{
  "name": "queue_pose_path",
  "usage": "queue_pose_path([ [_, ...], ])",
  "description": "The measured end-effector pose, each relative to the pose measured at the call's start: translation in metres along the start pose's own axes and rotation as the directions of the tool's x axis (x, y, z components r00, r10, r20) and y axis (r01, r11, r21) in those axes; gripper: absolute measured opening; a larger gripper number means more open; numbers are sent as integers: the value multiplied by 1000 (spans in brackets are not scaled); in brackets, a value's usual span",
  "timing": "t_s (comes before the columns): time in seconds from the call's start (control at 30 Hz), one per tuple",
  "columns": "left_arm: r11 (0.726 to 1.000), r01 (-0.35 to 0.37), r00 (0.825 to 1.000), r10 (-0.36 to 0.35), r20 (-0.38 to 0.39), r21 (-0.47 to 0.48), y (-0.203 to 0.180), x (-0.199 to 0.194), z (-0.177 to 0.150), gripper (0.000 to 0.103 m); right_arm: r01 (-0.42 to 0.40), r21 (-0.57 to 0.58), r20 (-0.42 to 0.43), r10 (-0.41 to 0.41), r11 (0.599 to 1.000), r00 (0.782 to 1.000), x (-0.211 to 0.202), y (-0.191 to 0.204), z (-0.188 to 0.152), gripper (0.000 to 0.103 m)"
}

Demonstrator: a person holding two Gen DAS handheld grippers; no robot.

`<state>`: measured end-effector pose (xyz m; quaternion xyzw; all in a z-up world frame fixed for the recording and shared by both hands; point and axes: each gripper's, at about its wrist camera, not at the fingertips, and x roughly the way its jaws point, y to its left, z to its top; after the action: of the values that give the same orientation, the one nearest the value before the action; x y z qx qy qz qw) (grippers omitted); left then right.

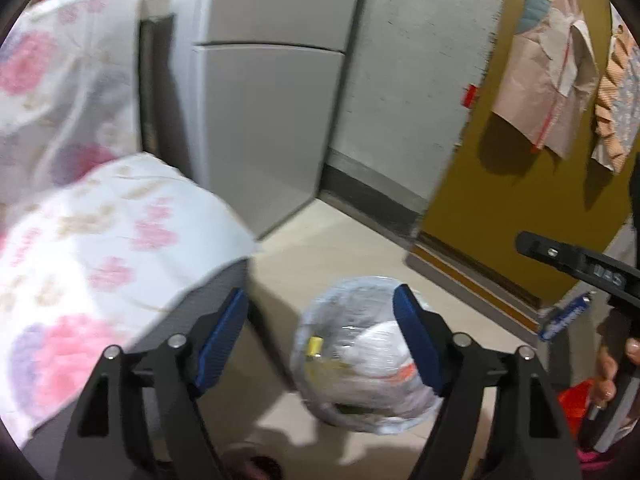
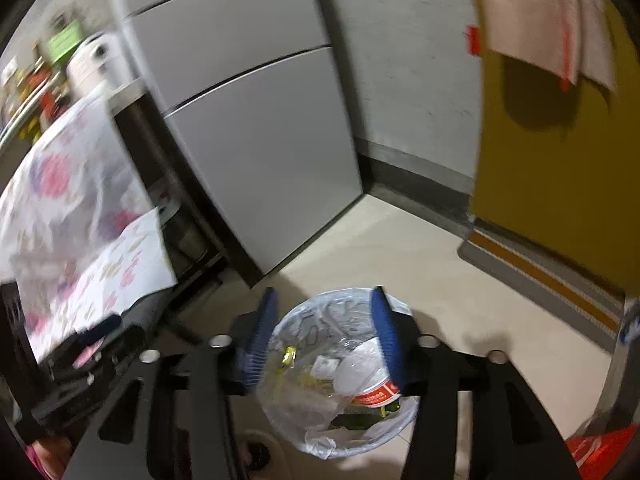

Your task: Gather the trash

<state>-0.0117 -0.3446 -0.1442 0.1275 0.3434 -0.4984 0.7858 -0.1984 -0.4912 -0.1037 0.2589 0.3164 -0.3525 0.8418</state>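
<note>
The bin (image 2: pixel 340 376), lined with a clear bag and holding trash, is standing on the floor (image 2: pixel 420 272) by the fridge (image 2: pixel 260 140). We are holding the left gripper (image 1: pixel 324 340) and right gripper (image 2: pixel 326 340) above it, both with jaws apart and gripping nothing.

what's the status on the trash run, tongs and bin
Left tongs open, empty. Right tongs open, empty, above the trash bin. Bin on the floor, clear liner, wrappers and a white lid inside. Nothing in the way.
</note>
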Motion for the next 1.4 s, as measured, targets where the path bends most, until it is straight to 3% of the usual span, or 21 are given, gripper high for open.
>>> queue_pose_path([
  [0.07,997,-75,997,75,0,3,10,-16,0,86,-19,-74,-15,18,997,1000,-7,24,-2,62],
  [0.17,989,-145,989,144,-27,-3,20,-36,-2,96,-46,-177,-38,40,983,998,-20,56,-10,77],
  [0.33,971,-237,966,235,-111,-8,37,-78,-10,96,-70,-318,-70,50,946,996,-49,100,-21,87],
  [0.53,965,-256,960,247,-133,-62,46,-147,-11,96,-135,-368,-64,120,920,991,-99,128,-16,91],
  [0.7,950,-298,951,289,-108,-87,43,-200,-10,96,-61,-431,12,73,900,997,-140,149,-13,93],
  [0.9,936,-330,943,319,-98,-123,44,-248,-16,96,-117,-490,-9,129,864,992,-169,166,-12,94],
  [1.17,928,-344,938,333,-96,-141,46,-273,-19,96,-144,-492,4,168,859,986,-195,167,-4,94],
  [1.4,927,-347,937,336,-99,-144,44,-273,-19,96,-153,-489,-15,167,859,986,-192,166,-4,94],
])
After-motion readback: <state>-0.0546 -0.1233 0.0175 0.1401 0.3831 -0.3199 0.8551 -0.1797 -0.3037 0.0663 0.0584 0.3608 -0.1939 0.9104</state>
